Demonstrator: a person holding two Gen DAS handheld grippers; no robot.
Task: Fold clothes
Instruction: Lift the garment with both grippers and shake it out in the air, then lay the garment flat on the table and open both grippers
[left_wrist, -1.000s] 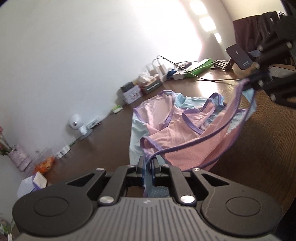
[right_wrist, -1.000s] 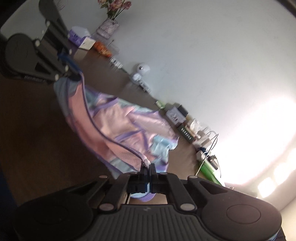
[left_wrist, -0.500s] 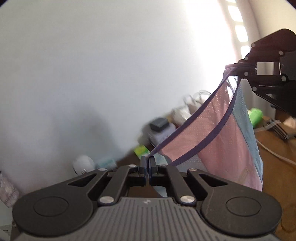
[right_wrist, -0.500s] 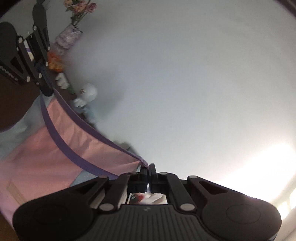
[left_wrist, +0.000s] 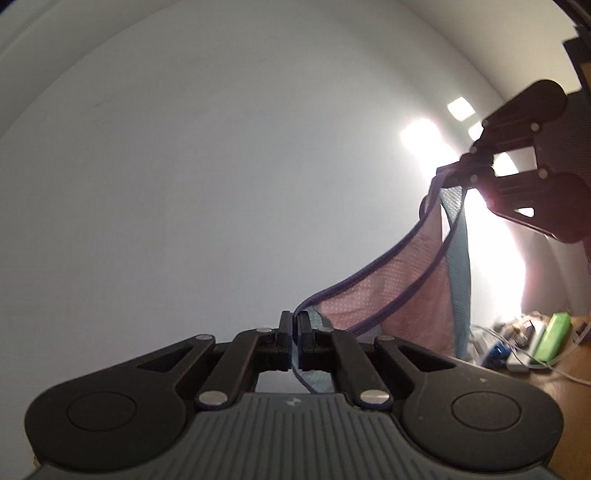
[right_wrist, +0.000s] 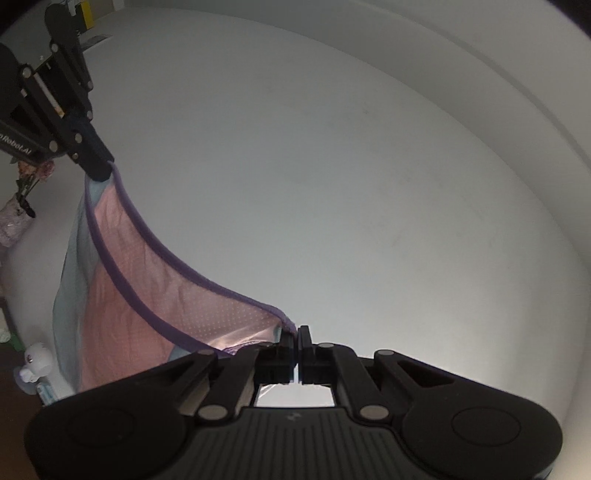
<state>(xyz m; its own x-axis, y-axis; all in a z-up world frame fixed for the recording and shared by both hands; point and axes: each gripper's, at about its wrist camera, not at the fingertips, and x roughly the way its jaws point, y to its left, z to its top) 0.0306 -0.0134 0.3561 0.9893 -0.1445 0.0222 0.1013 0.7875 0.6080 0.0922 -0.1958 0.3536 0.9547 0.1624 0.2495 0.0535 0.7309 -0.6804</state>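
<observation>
A pink mesh garment (left_wrist: 406, 291) with purple trim and light-blue panels hangs in the air, stretched between both grippers. My left gripper (left_wrist: 294, 321) is shut on one top corner of it. My right gripper (right_wrist: 297, 334) is shut on the other top corner. The garment (right_wrist: 147, 288) sags between them, and its lower part is hidden behind the gripper bodies. The right gripper shows at the right in the left wrist view (left_wrist: 448, 179). The left gripper shows at the upper left in the right wrist view (right_wrist: 99, 168).
A plain white wall fills most of both views. A brown table (left_wrist: 561, 380) shows at lower right with a green box (left_wrist: 552, 341), cables and small items along the wall. A small white camera (right_wrist: 37, 362) and a flower vase (right_wrist: 13, 221) stand at the left.
Both grippers have lifted the garment off the table and raised it high. The views have tilted up from the table to the wall, and the garment now hangs freely.
</observation>
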